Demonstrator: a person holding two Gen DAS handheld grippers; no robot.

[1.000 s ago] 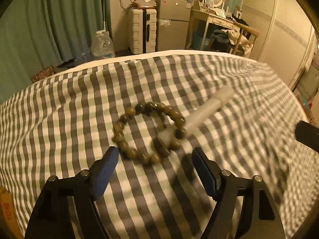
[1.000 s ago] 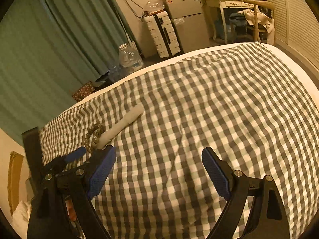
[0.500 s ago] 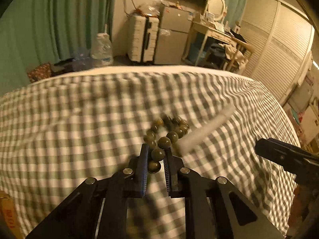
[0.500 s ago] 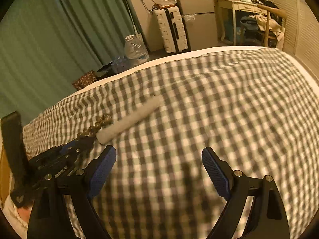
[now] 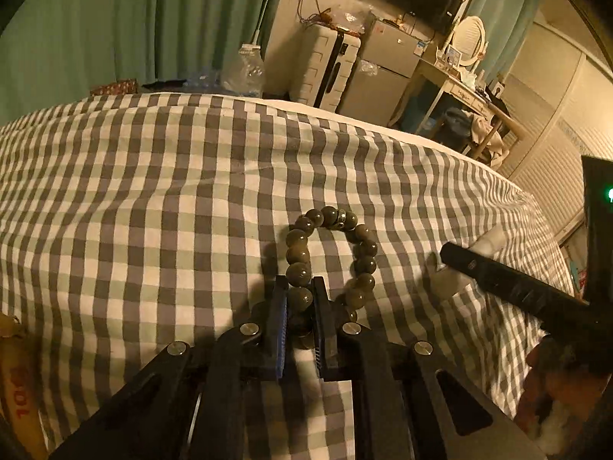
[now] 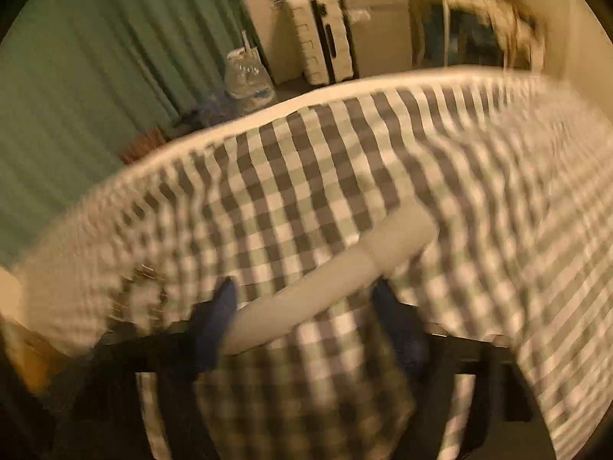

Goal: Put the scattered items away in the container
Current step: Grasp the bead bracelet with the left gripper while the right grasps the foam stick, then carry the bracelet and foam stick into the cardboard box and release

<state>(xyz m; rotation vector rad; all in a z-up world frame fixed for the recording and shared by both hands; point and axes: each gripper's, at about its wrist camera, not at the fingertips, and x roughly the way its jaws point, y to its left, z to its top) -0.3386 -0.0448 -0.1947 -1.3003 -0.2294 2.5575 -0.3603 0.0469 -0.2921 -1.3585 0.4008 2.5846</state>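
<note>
A bracelet of dark round beads [image 5: 329, 257] hangs over the checked bedspread [image 5: 153, 199]. My left gripper [image 5: 300, 299] is shut on its near beads and holds it lifted. My right gripper [image 6: 306, 306] is open, its blue pads [image 6: 214, 318] on either side of a pale cylindrical tube [image 6: 337, 272] that lies on the bedspread [image 6: 383, 145]. The right wrist view is blurred by motion. In the left wrist view the right gripper's black finger [image 5: 498, 280] crosses over the tube [image 5: 486, 243]. No container is clearly in view.
An orange-brown object [image 5: 15, 387] shows at the left edge. Beyond the bed stand a white suitcase [image 5: 329, 65], a small fridge [image 5: 383, 73], a large water bottle [image 5: 249, 73], green curtains [image 5: 115, 23] and a dressing table [image 5: 467, 92].
My left gripper has closed on the bracelet and lifted it off the tube. My right gripper has moved left and forward until its open fingers straddle the tube.
</note>
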